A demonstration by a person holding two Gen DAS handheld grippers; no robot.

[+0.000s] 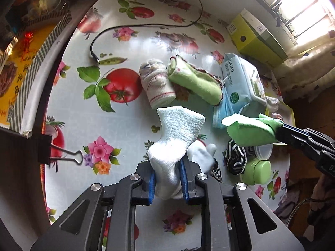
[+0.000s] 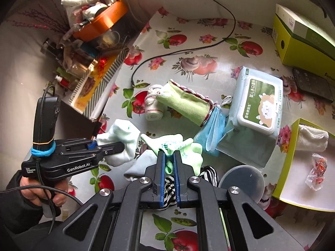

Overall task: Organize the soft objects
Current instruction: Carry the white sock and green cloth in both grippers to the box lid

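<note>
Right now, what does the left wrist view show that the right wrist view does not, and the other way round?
Only the left wrist view shows the black binder clip on the table edge and the window.

Only the right wrist view shows the hand that carries the left claw, the orange tub, the dark phone and the open yellow-green box.

Both show the white sock, the light green glove, the wipes pack and the black cable.
</note>
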